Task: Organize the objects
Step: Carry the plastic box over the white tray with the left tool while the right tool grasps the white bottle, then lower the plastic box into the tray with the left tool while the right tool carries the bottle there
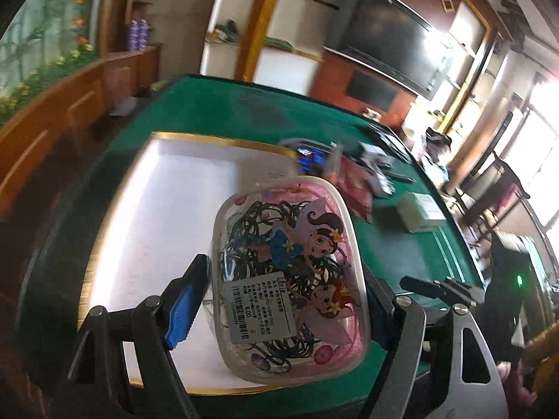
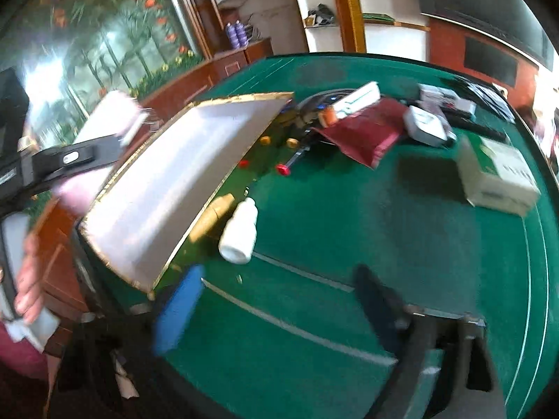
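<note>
My left gripper [image 1: 284, 300] is shut on a clear plastic box of hair ties [image 1: 286, 265] with a cartoon fairy label, held above a white gold-rimmed tray [image 1: 167, 209] on the green table [image 1: 401, 251]. In the right wrist view the box [image 2: 104, 122] shows blurred at the left, over the tray [image 2: 181, 181]. My right gripper [image 2: 276, 310] is open and empty above the green table [image 2: 349, 216]. A white bottle [image 2: 239, 232] lies on its side beside the tray.
A maroon pouch [image 2: 363, 132], a white-green carton [image 2: 496, 174], a white device [image 2: 424, 125], a toothpaste box [image 2: 356, 99] and small coloured caps [image 2: 283, 169] lie on the far table. Wooden cabinets [image 1: 52, 118] stand to the left.
</note>
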Available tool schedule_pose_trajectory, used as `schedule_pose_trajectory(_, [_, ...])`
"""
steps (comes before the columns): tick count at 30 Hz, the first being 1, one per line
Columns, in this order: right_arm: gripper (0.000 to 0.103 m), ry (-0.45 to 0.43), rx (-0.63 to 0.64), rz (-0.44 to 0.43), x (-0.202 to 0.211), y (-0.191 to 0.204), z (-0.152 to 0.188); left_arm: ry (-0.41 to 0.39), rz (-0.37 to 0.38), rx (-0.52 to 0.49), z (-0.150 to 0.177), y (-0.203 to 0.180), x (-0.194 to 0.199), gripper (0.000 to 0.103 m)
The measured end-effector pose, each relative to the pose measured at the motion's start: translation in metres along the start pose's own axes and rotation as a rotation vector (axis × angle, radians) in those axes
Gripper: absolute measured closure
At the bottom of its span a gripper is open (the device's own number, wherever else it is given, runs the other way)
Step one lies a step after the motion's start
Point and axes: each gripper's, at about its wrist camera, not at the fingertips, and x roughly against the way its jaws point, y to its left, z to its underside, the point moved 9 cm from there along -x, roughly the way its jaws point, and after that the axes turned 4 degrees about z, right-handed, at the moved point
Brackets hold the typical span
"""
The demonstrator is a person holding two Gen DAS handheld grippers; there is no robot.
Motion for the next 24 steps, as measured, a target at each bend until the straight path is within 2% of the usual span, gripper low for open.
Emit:
schedule_pose_trajectory(4, [0.039,0.035,0.006,0.018,-0.022,0.01,-0.015,-0.026,-0.036,0.002,0.001,0.024,0.005,0.025])
schedule_pose_trajectory(7, [0.042,0.068,0.013,0.025,-0.037,0.023,-0.02,-0.027,-0.063,-0.006,0.005,0.04,0.005,0.025])
schedule_pose_trajectory(12, [0.045,0.11,0.083,0.166,-0.058,0.028,-0.015,-0.003,-0.067,0.01,0.01,0.058,0.0,0.025])
schedule_pose_trajectory(15, [0.051,0.108,0.092,0.159,-0.062,0.034,-0.016,0.003,-0.071,0.017,0.012,0.061,-0.002,0.025])
schedule_pose_trajectory(17, [0.06,0.107,0.102,0.135,-0.063,0.04,-0.016,0.006,-0.068,0.023,0.014,0.062,-0.003,0.025])
schedule_pose_trajectory(18, [0.069,0.115,0.099,0.119,-0.064,0.041,-0.016,0.006,-0.066,0.023,0.015,0.062,-0.003,0.025])
schedule_pose_trajectory(19, [0.074,0.123,0.093,0.103,-0.064,0.042,-0.015,0.008,-0.065,0.022,0.016,0.061,-0.003,0.025])
schedule_pose_trajectory(23, [0.074,0.11,0.062,0.032,-0.056,0.039,-0.015,0.012,-0.056,0.016,0.019,0.057,-0.003,0.025])
schedule_pose_trajectory(24, [0.074,0.096,0.058,0.045,-0.052,0.037,-0.015,0.014,-0.055,0.013,0.019,0.057,-0.003,0.025])
